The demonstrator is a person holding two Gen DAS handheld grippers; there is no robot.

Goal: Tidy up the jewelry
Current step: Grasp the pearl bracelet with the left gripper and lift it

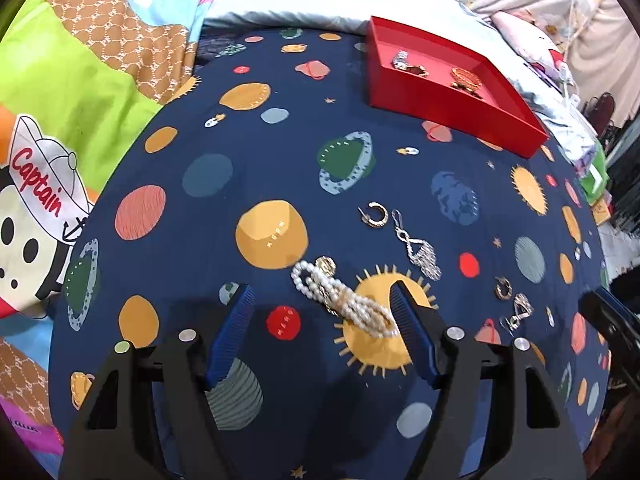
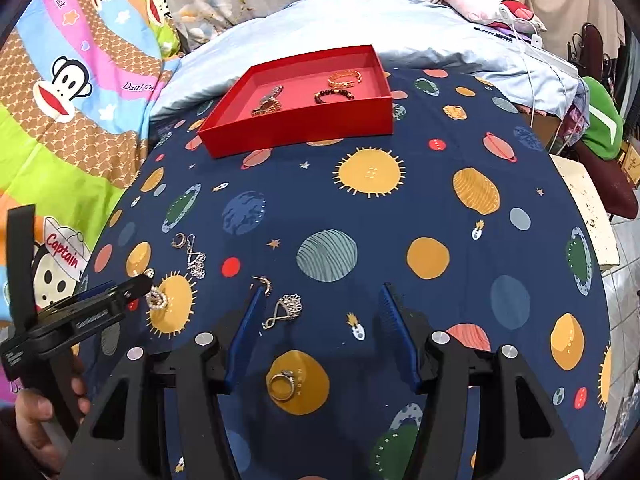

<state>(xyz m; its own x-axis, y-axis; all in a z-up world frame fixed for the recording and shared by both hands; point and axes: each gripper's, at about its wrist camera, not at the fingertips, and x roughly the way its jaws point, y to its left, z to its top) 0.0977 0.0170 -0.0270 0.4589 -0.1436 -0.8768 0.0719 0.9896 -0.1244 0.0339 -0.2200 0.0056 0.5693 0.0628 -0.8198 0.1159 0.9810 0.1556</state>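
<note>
My left gripper (image 1: 320,288) hangs open over a pearl bracelet (image 1: 344,300) on the navy planet-print sheet; the bracelet lies between the pads, close against the right one. A gold hoop earring (image 1: 376,214) and a silver drop earring (image 1: 416,248) lie just beyond. My right gripper (image 2: 323,288) is open above a silver infinity earring (image 2: 286,310), with a small hoop earring (image 2: 265,282) by its left fingertip and a ring (image 2: 282,386) nearer the camera. The red tray (image 2: 300,124) farther back holds a gold bracelet (image 2: 344,79), a dark bead bracelet (image 2: 334,95) and another piece.
A bright cartoon blanket (image 1: 80,80) lies to the left and a pale blue quilt (image 2: 320,28) behind the tray. The bed edge drops off on the right toward a tiled floor (image 2: 624,280). A hand (image 2: 36,412) holds the left gripper's handle.
</note>
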